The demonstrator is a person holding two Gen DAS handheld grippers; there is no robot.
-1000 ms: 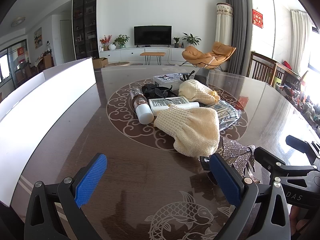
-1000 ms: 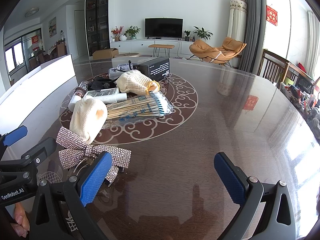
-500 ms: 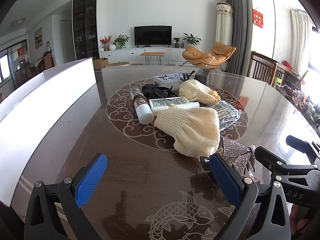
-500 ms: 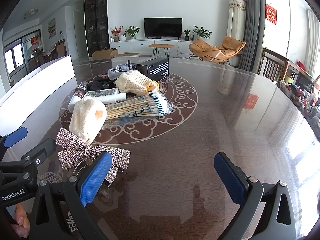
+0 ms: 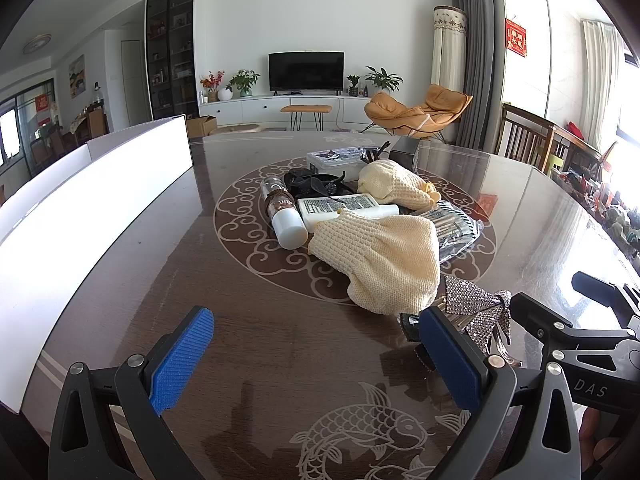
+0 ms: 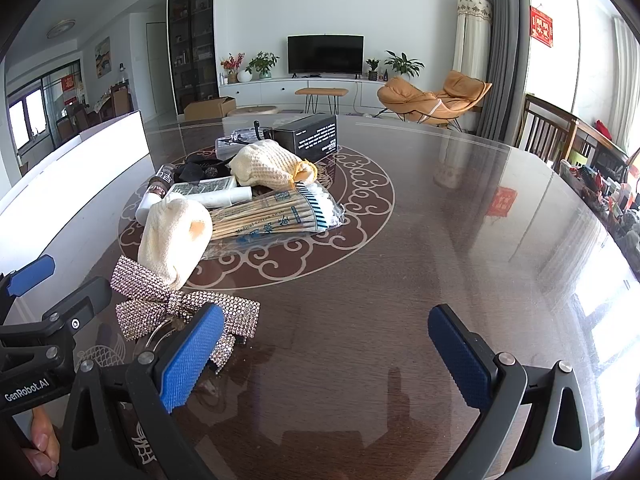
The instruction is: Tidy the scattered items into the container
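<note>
Rhinestone bow (image 6: 176,308) part-hidden by right tongs (image 6: 326,356) | hairband (image 5: 320,184) indistinct

Left claw (image 5: 316,356): two black plastic arms with triangular cut-outs and silver screws, each tipped with a ribbed blue pad (image 5: 182,360). Right claw (image 6: 326,354): the same build, with dimpled blue pads (image 6: 190,356). From the left camera its black frame reads "DAS"; from the right camera the left frame reads "GenRobot.AI" in white.
</note>
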